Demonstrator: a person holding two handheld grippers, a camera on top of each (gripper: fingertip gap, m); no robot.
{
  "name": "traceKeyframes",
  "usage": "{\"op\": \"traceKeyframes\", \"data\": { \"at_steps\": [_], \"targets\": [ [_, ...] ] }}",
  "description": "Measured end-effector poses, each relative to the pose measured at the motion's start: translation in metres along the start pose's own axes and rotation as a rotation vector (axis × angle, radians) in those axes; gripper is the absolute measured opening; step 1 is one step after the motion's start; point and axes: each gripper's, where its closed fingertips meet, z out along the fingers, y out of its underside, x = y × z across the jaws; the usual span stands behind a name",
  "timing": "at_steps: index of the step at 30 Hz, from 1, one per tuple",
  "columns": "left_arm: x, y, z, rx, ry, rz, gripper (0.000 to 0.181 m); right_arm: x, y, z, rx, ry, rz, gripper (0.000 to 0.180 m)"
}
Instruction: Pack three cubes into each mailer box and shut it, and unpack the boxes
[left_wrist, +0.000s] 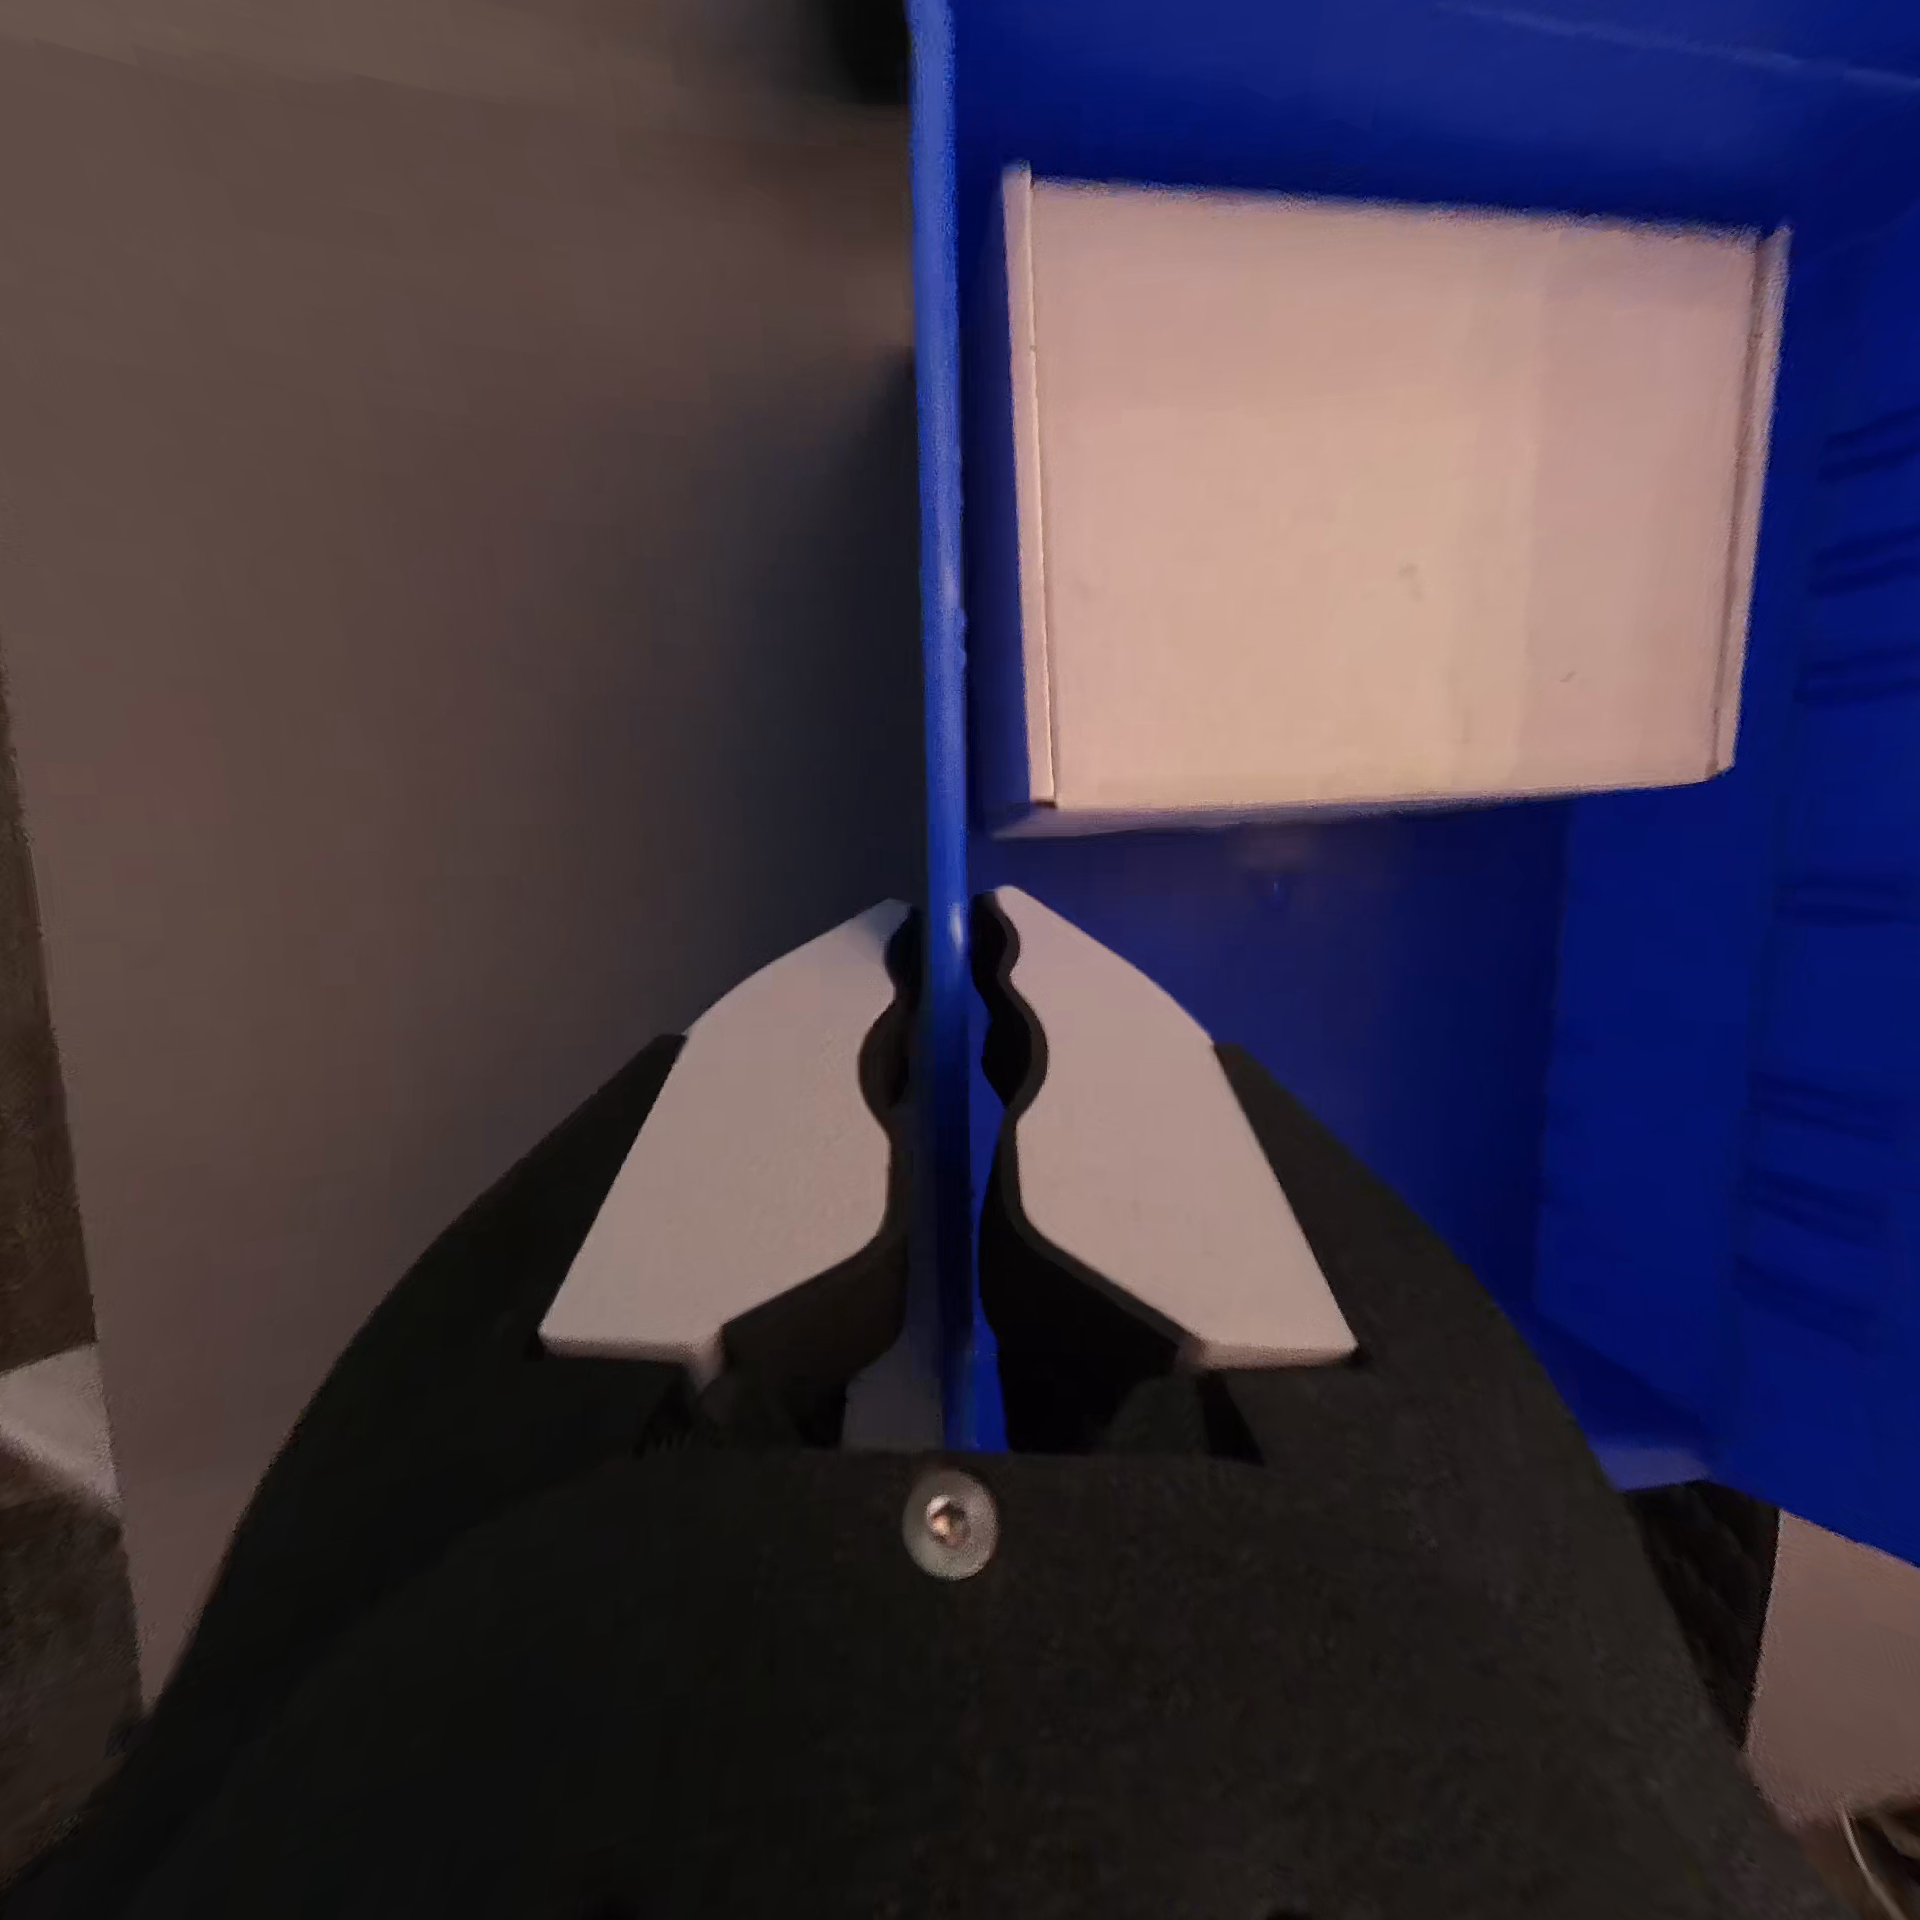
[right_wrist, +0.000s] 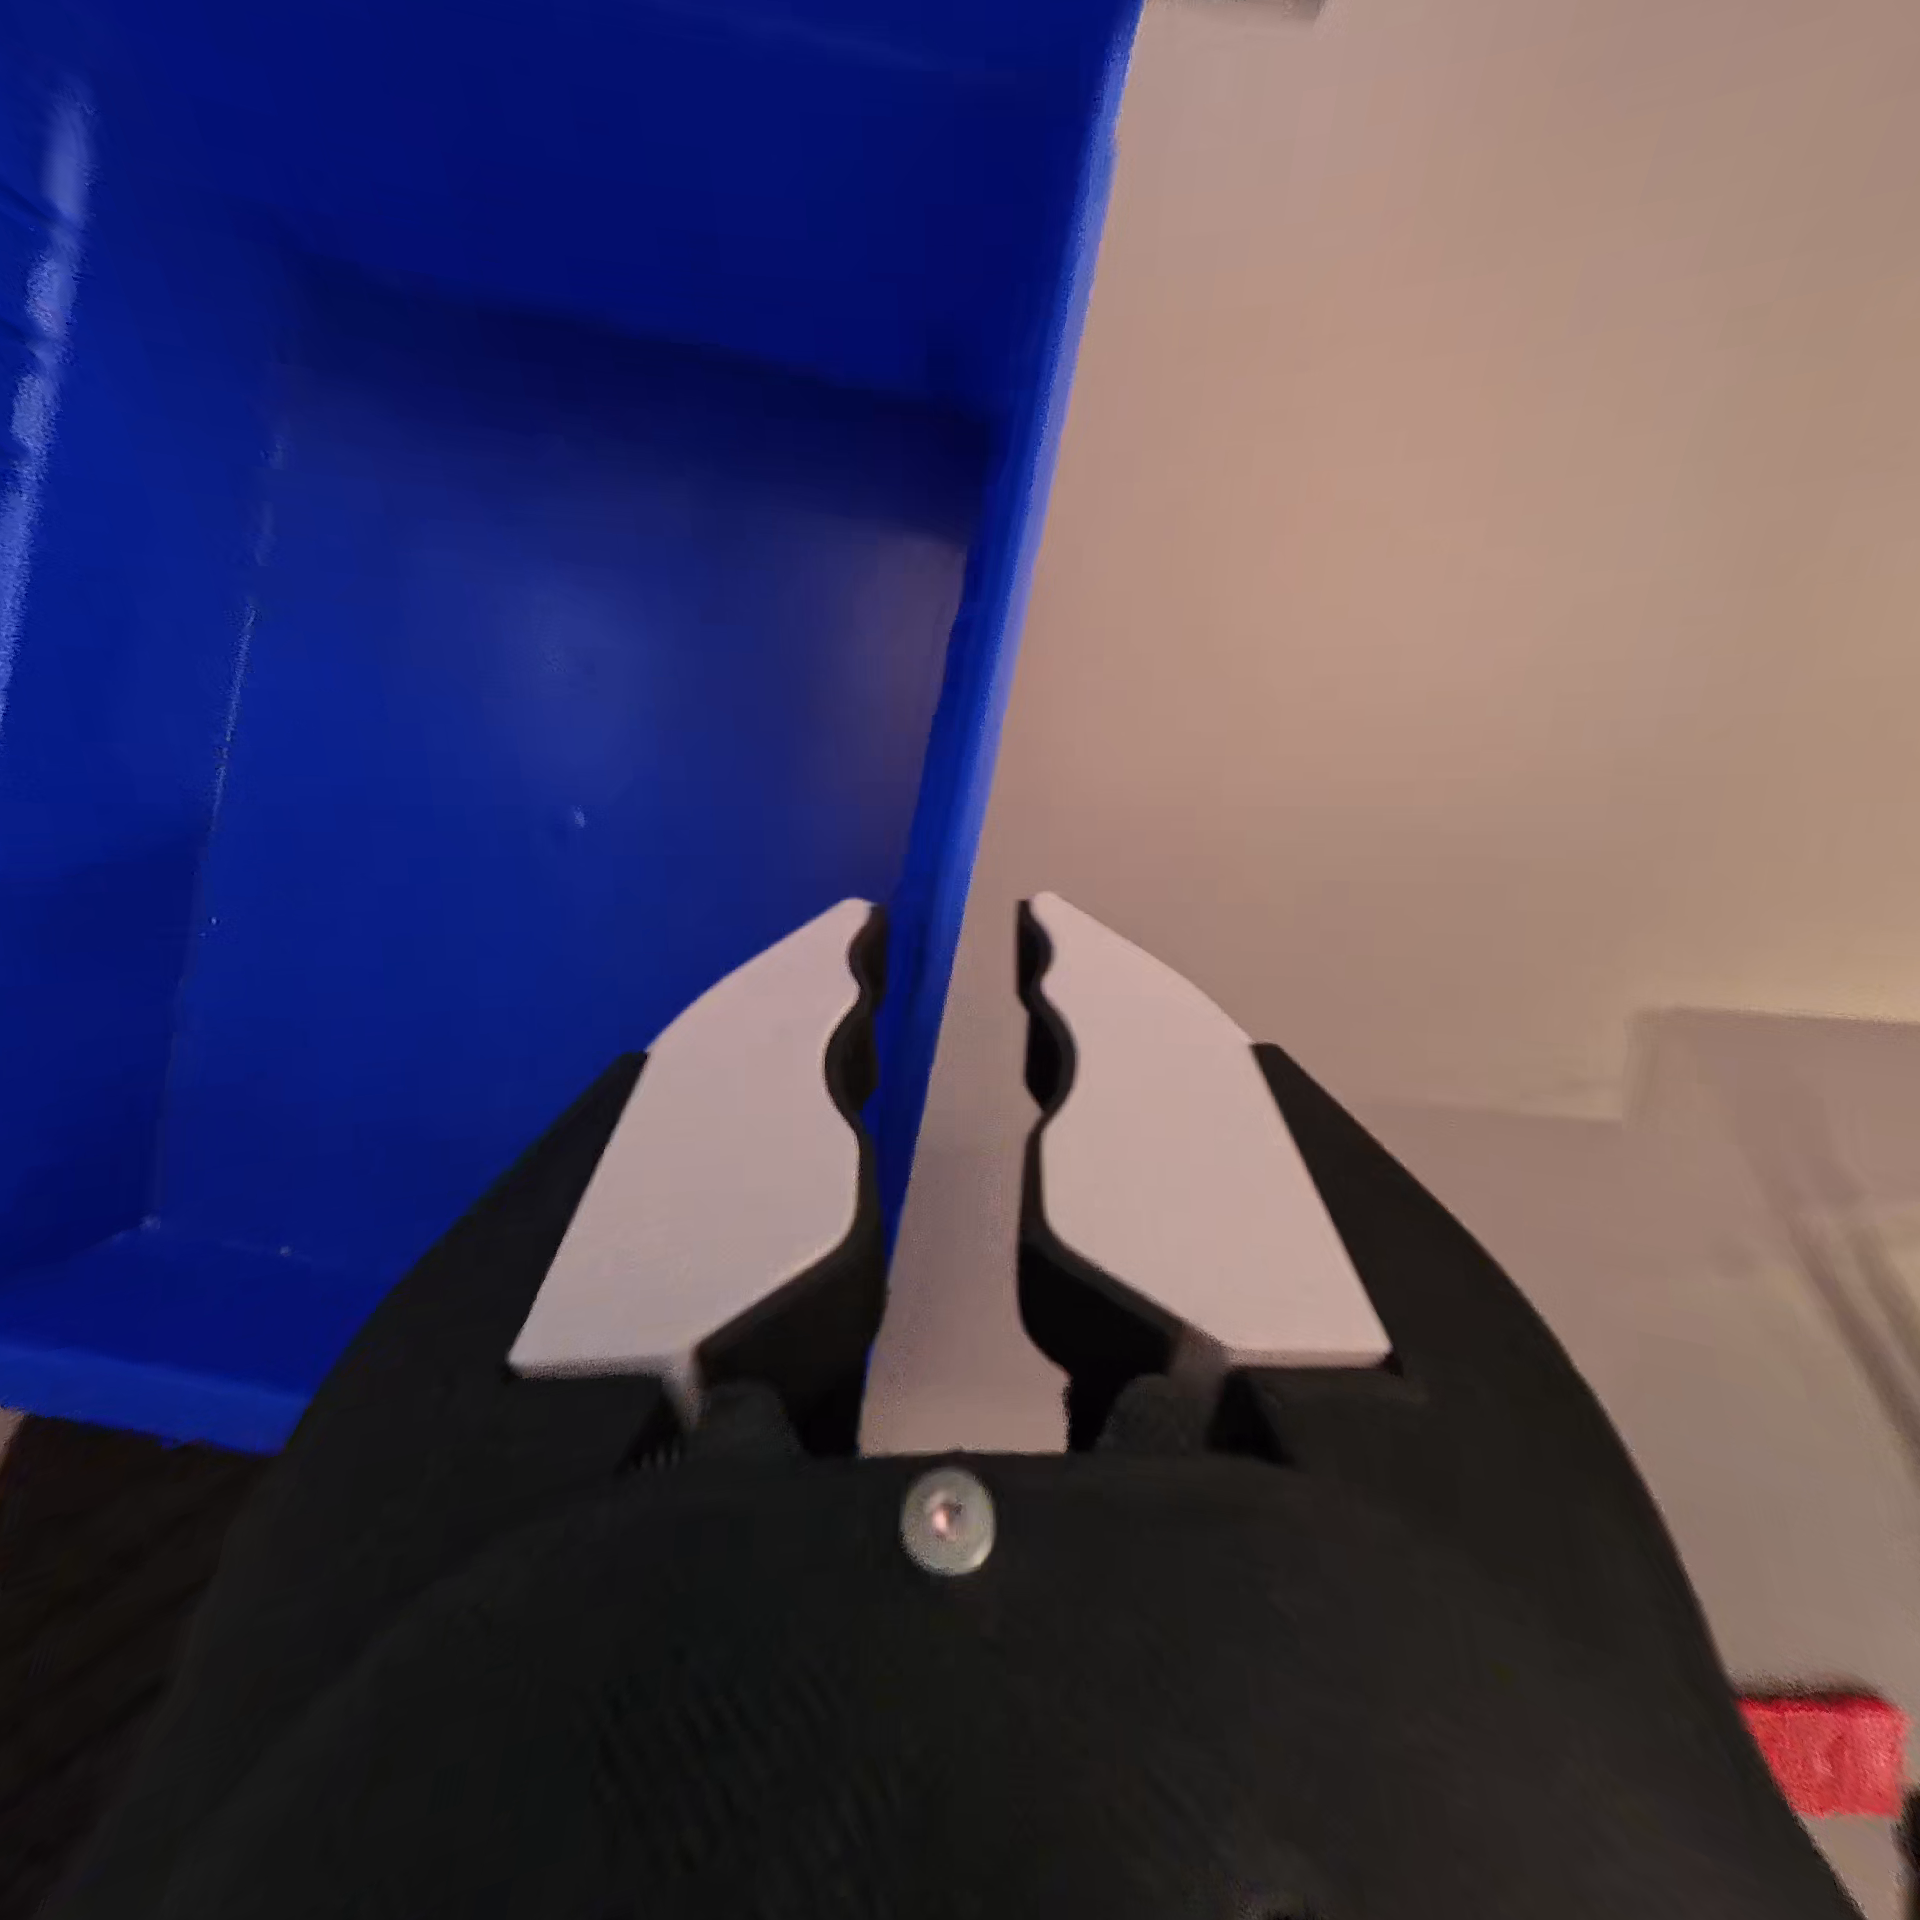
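Observation:
A shut white mailer box (left_wrist: 1382, 499) lies inside a blue plastic bin (left_wrist: 1662, 1039), against its left wall. My left gripper (left_wrist: 943, 914) is shut on the bin's thin left wall, one finger on each side. In the right wrist view the bin's right wall (right_wrist: 1039, 520) runs between the jaws of my right gripper (right_wrist: 951, 904). Its left finger (right_wrist: 727, 1143) lies against the inside of the wall and its right finger (right_wrist: 1164, 1143) stands a little apart outside, so it is open. The bin floor (right_wrist: 520, 675) on this side is bare. No cubes show inside the bin.
A light tabletop (right_wrist: 1455, 623) lies right of the bin, and a grey surface (left_wrist: 416, 623) left of it. A small red block (right_wrist: 1823, 1766) sits at the lower right edge of the right wrist view. A pale flat shape (right_wrist: 1766, 1070) lies blurred at the far right. The tips of one gripper are about 85 centimetres away from the tips of the other.

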Motion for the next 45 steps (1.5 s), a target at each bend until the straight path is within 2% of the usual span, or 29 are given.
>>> {"op": "traceKeyframes", "data": {
  "at_steps": [2, 3, 4, 6, 8, 10, 11, 13, 16, 18, 21, 24, 28, 30, 38, 45],
  "targets": [
    [0.000, -0.017, -0.026, 0.203, 0.025, -0.012, 0.022, -0.004, -0.021, -0.045, 0.239, 0.095, -0.054, 0.044],
    [0.008, -0.025, -0.048, 0.326, 0.066, 0.002, 0.031, -0.022, -0.033, -0.074, 0.397, 0.095, -0.097, 0.044],
    [0.026, -0.029, -0.072, 0.443, 0.130, 0.035, 0.031, -0.054, -0.042, -0.105, 0.562, 0.041, -0.149, 0.044],
    [0.092, -0.019, -0.112, 0.601, 0.313, 0.180, 0.032, -0.148, -0.047, -0.159, 0.887, -0.185, -0.300, 0.049],
    [0.169, 0.007, -0.126, 0.651, 0.423, 0.392, 0.035, -0.233, -0.034, -0.178, 1.019, -0.340, -0.424, 0.051],
    [0.238, 0.031, -0.119, 0.714, 0.433, 0.591, 0.054, -0.300, -0.019, -0.158, 0.974, -0.447, -0.485, 0.064],
    [0.267, 0.040, -0.109, 0.752, 0.400, 0.656, 0.061, -0.322, -0.012, -0.136, 0.913, -0.444, -0.498, 0.066],
    [0.313, 0.053, -0.088, 0.808, 0.317, 0.762, 0.072, -0.340, -0.007, -0.086, 0.809, -0.321, -0.516, 0.066],
    [0.356, 0.073, -0.053, 0.748, 0.276, 0.895, 0.065, -0.352, 0.008, -0.033, 0.684, -0.237, -0.538, 0.067],
    [0.371, 0.085, -0.029, 0.629, 0.336, 0.868, 0.070, -0.351, 0.014, -0.015, 0.615, -0.219, -0.515, 0.068],
    [0.375, 0.093, 0.003, 0.469, 0.404, 0.772, 0.075, -0.348, 0.022, 0.006, 0.515, -0.239, -0.454, 0.074],
    [0.367, 0.099, 0.031, 0.369, 0.364, 0.765, 0.082, -0.345, 0.027, 0.026, 0.434, -0.275, -0.411, 0.076],
    [0.363, 0.107, 0.053, 0.297, 0.377, 0.771, 0.078, -0.352, 0.039, 0.040, 0.333, -0.382, -0.373, 0.075],
    [0.364, 0.108, 0.060, 0.289, 0.409, 0.770, 0.073, -0.362, 0.042, 0.039, 0.327, -0.461, -0.376, 0.071],
    [0.357, 0.096, 0.067, 0.365, 0.368, 0.833, 0.066, -0.362, 0.040, 0.036, 0.377, -0.424, -0.440, 0.061],
    [0.352, 0.101, 0.059, 0.465, 0.210, 1.011, 0.060, -0.362, 0.044, 0.023, 0.356, -0.458, -0.388, 0.058]
  ]
}}
